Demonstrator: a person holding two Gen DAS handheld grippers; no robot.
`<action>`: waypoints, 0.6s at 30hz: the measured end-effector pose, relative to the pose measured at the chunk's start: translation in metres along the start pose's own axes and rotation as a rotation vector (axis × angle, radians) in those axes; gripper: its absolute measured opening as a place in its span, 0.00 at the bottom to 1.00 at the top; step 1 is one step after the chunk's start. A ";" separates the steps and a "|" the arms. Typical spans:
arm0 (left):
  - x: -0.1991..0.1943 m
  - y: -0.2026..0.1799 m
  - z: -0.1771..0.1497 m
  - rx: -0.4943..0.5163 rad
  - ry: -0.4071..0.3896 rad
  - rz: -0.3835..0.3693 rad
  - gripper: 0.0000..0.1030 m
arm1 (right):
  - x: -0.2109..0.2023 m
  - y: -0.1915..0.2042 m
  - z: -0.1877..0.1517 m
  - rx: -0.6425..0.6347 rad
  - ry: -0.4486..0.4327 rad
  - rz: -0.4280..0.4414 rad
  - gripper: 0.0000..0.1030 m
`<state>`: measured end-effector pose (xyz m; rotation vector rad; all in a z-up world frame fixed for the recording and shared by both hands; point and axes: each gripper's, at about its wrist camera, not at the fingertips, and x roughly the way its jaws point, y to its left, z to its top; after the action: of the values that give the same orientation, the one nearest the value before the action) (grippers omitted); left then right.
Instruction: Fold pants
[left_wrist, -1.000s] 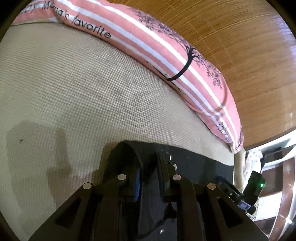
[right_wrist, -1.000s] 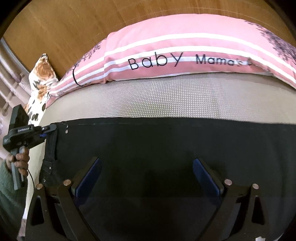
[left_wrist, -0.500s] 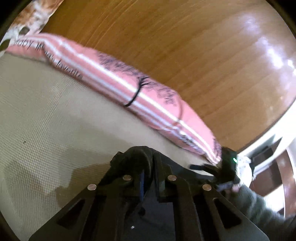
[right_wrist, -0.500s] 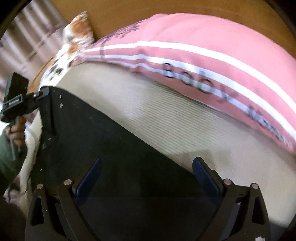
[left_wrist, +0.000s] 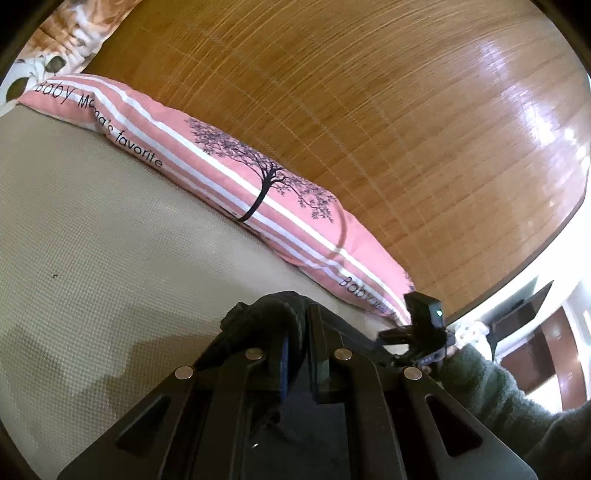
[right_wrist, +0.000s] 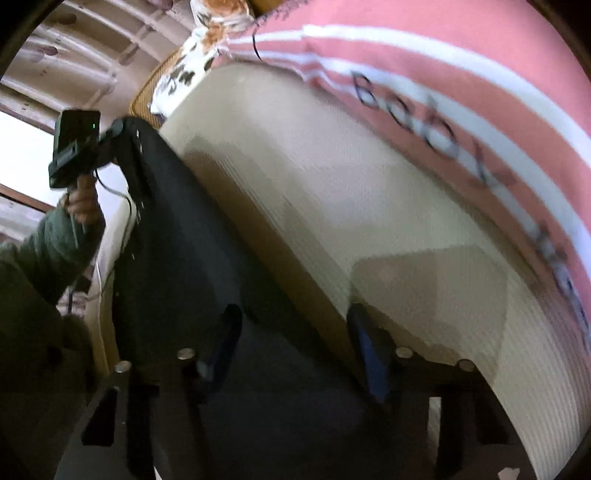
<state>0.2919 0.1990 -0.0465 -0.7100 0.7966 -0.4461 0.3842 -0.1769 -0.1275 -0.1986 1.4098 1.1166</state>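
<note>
Evidently the left gripper (left_wrist: 297, 354) was clamped tight on a bunched corner of the black pants (right_wrist: 207, 266), lifting that end off the beige mattress (left_wrist: 110, 229) to carry a fold, while the right gripper (right_wrist: 295, 343) was narrowing its fingers over the cloth's far edge, not yet pinching. A pink striped pillow (left_wrist: 229, 177) lay along the wooden headboard (left_wrist: 369, 110) behind.

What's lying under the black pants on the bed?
A beige woven mat shows beside the black pants and runs beneath their edge. Whatever sits directly under the dark cloth is covered, so I cannot tell if anything else is there.
</note>
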 end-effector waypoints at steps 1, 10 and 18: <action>0.004 0.000 0.001 0.004 0.002 0.013 0.08 | -0.002 -0.002 -0.008 0.007 0.009 -0.015 0.39; 0.016 0.007 0.000 0.000 0.010 0.087 0.08 | -0.023 -0.010 -0.041 0.069 -0.034 -0.175 0.17; 0.008 -0.003 -0.003 0.065 0.006 0.106 0.08 | -0.040 0.055 -0.065 0.118 -0.160 -0.504 0.08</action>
<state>0.2939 0.1907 -0.0497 -0.6033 0.8175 -0.3771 0.3100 -0.2141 -0.0822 -0.3500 1.1893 0.6178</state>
